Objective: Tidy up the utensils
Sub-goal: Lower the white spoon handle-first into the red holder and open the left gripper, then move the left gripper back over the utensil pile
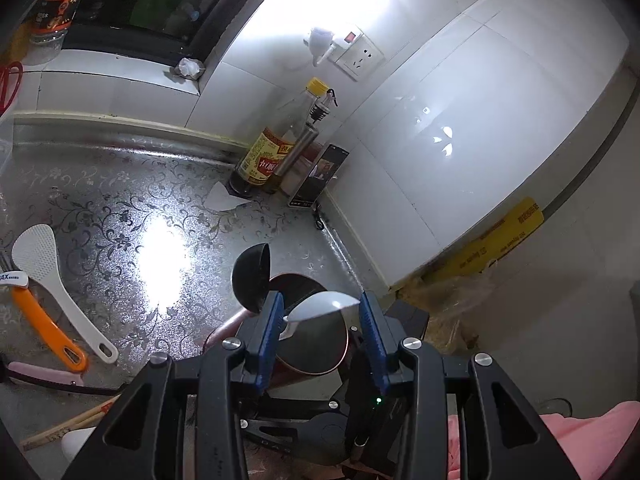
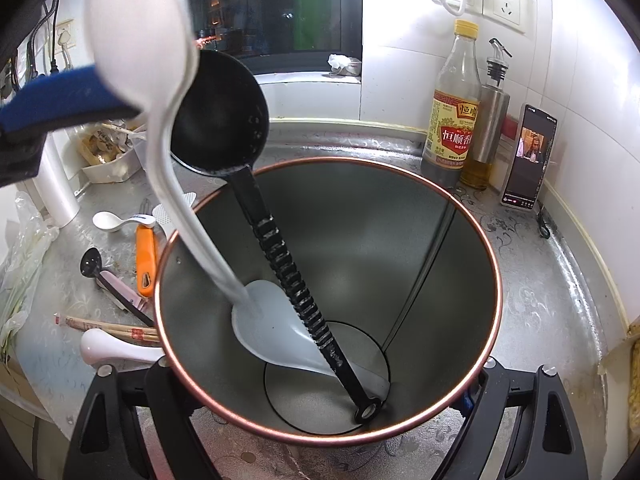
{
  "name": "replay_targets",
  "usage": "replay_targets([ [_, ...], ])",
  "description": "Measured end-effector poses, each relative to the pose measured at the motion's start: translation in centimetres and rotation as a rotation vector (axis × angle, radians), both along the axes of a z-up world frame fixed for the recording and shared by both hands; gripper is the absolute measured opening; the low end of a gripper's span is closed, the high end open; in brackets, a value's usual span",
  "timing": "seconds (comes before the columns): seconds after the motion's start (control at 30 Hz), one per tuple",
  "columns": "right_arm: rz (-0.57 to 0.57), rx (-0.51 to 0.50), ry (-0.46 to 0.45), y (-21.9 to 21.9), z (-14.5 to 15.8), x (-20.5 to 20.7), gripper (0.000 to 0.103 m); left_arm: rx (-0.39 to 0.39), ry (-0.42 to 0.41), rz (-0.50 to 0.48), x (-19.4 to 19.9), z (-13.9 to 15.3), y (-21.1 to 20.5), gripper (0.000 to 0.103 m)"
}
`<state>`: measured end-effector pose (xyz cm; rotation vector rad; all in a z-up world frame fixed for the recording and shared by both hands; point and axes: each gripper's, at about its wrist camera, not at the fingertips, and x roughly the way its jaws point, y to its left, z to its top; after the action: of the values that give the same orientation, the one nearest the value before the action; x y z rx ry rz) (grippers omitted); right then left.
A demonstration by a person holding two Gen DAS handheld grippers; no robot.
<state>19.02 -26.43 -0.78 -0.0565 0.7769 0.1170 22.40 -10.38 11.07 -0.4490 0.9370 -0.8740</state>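
My left gripper (image 1: pixel 320 299) is shut on the bowl of a white spoon (image 1: pixel 320 306), one blue pad on each side. The right wrist view shows that spoon (image 2: pixel 136 32) high at the left beside one blue pad (image 2: pixel 60 100), its handle sloping down into a copper-rimmed metal container (image 2: pixel 496 280). A black ladle (image 2: pixel 220 116) stands inside the container, handle down and bowl above the rim. My right gripper (image 2: pixel 326 368) is shut on the container from both sides. From the left wrist, the ladle (image 1: pixel 252 276) and the container (image 1: pixel 316 356) lie just below the spoon.
On the patterned counter to the left lie a white rice paddle (image 1: pixel 36 248), an orange-handled tool (image 1: pixel 44 328), chopsticks (image 1: pixel 68 428) and two white spoons (image 2: pixel 108 220). A vinegar bottle (image 1: pixel 264 156), an oil dispenser (image 1: pixel 300 140) and a phone (image 1: pixel 320 176) stand in the back corner.
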Motion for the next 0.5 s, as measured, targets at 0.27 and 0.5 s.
replay_targets([
  [0.27,-0.006,-0.001,0.001,-0.1,0.0,-0.1,0.091,0.025,0.004,0.052,-0.6,-0.3,1.6,0.041],
  [0.5,-0.007,-0.001,0.0,-0.1,0.0,-0.1,0.091,0.12,0.014,0.147,-0.7,-1.9,4.3,0.053],
])
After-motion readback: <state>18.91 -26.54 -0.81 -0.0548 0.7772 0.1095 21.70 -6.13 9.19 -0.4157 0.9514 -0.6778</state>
